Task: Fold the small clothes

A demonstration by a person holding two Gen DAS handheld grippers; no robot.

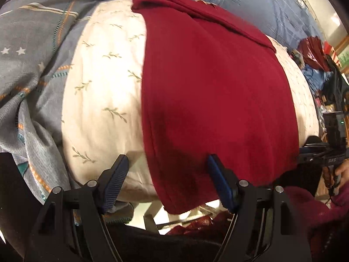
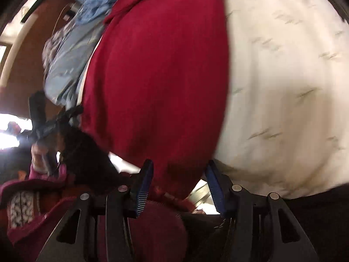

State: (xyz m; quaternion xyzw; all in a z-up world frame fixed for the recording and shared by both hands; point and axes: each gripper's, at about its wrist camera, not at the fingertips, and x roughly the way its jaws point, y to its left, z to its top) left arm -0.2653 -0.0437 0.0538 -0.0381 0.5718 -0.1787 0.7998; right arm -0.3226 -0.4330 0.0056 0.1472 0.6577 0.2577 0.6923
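Note:
A dark red garment [image 1: 213,91] lies flat in a long strip on a cream sheet with a leaf print [image 1: 102,96]; its near end hangs over the bed's edge. My left gripper [image 1: 168,163] is open, its jaws set to either side of the garment's near left edge. In the right wrist view the same red garment [image 2: 157,83] runs up the middle. My right gripper [image 2: 178,170] is open around the garment's near end. The other gripper [image 1: 322,152] shows at the right of the left wrist view.
A grey patterned quilt [image 1: 28,69] is bunched on the left. A blue checked cover [image 1: 250,2] lies at the far end of the bed; it also shows in the right wrist view [image 2: 72,50]. Cluttered things [image 1: 320,65] stand beyond the bed on the right.

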